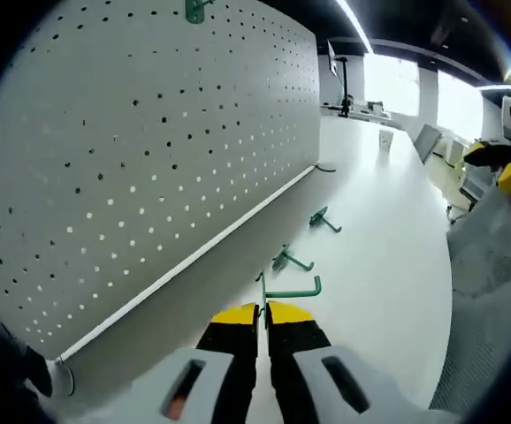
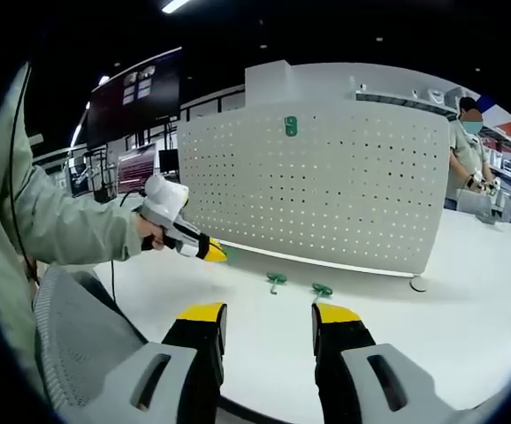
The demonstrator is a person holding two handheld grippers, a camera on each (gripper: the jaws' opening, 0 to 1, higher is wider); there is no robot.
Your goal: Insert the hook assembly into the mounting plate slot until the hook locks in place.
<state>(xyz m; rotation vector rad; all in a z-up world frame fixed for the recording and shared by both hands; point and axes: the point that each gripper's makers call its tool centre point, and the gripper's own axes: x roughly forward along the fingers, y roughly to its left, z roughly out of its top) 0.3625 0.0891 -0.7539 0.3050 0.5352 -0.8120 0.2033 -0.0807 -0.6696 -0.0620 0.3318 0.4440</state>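
The left claw [image 1: 262, 320] is closed on a green hook [image 1: 289, 291], its arm pointing right across the white desk [image 1: 388, 265]; the pegboard [image 1: 149, 141] rises to its left, nearest this hand. Two spare hooks [image 2: 276, 281] lie ahead of the right claw [image 2: 269, 320], which gapes empty.

Three green hooks: one [image 1: 291, 292] pinched upright in the left tongs [image 1: 263, 311], two [image 1: 289, 260] [image 1: 323, 219] lying on the white surface [image 1: 388, 265] before the upright grey pegboard [image 1: 149, 150], which carries a fourth [image 1: 194, 10] high up.
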